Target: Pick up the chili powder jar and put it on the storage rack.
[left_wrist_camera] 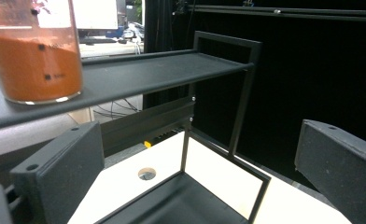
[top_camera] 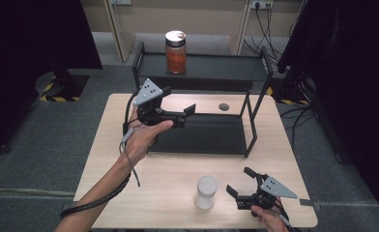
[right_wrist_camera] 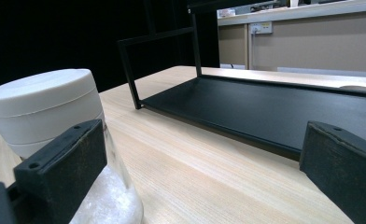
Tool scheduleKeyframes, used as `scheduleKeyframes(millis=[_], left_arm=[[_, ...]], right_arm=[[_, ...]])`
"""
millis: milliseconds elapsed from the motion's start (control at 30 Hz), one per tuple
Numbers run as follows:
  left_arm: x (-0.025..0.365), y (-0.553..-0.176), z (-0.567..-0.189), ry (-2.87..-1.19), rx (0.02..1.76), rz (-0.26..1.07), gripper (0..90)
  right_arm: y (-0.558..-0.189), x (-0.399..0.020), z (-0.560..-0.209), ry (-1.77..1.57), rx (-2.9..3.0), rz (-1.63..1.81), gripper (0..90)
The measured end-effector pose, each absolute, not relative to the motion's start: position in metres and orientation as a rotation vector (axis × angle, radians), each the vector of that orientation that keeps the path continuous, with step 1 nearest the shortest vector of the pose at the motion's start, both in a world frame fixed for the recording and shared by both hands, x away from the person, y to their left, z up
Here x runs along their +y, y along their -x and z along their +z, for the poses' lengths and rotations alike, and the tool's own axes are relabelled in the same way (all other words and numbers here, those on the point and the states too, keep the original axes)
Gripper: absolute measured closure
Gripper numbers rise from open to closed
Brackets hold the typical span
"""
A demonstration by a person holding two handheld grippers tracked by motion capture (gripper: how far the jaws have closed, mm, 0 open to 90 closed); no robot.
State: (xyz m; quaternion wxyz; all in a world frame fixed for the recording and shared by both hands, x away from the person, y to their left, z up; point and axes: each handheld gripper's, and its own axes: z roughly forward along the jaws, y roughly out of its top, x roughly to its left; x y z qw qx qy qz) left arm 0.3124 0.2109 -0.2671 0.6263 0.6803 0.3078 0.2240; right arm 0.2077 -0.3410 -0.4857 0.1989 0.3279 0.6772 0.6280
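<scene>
I take the black two-tier shelf [top_camera: 202,96] standing on the wooden table [top_camera: 178,169] as my reference. My left gripper [top_camera: 190,112] hangs over the left part of the shelf's lower tray, between the two tiers, jaws spread wide with nothing between them. In the left gripper view I see the upper tier [left_wrist_camera: 139,74] running across ahead of me, with a jar of orange-red powder [left_wrist_camera: 34,56] standing on it up and to the left of my jaws (well clear of them). That same jar [top_camera: 175,52] sits near the middle of the top tier in the high view.

My right gripper [top_camera: 240,182] is in front of the shelf, low over the table near its front right part, also released and holding nothing. Just beside it, toward the table's middle, stands a white-lidded jar [top_camera: 206,192], upright, in front of the shelf's lower tray. In the right gripper view that white-lidded jar [right_wrist_camera: 45,112] sits behind my left-hand jaw, outside the gap; I cannot tell whether they touch. The shelf's lower tray [right_wrist_camera: 265,107] stretches across beyond.
</scene>
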Motion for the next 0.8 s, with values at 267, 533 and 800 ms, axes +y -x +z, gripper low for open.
scheduleKeyframes(millis=[267, 533, 800], left_arm=[[0.215, -0.300, -0.285, -1.561, 0.673, 0.502, 0.6], [0.218, -0.292, -0.305, -1.563, 0.642, 0.478, 0.6], [0.222, -0.283, -0.326, -1.548, 0.623, 0.459, 0.6]], right_arm=[[-0.208, -0.341, -0.486, -0.917, 1.891, 1.757, 0.9], [-0.207, -0.341, -0.486, -0.919, 1.888, 1.756, 0.9], [-0.207, -0.341, -0.486, -0.918, 1.885, 1.754, 0.9]])
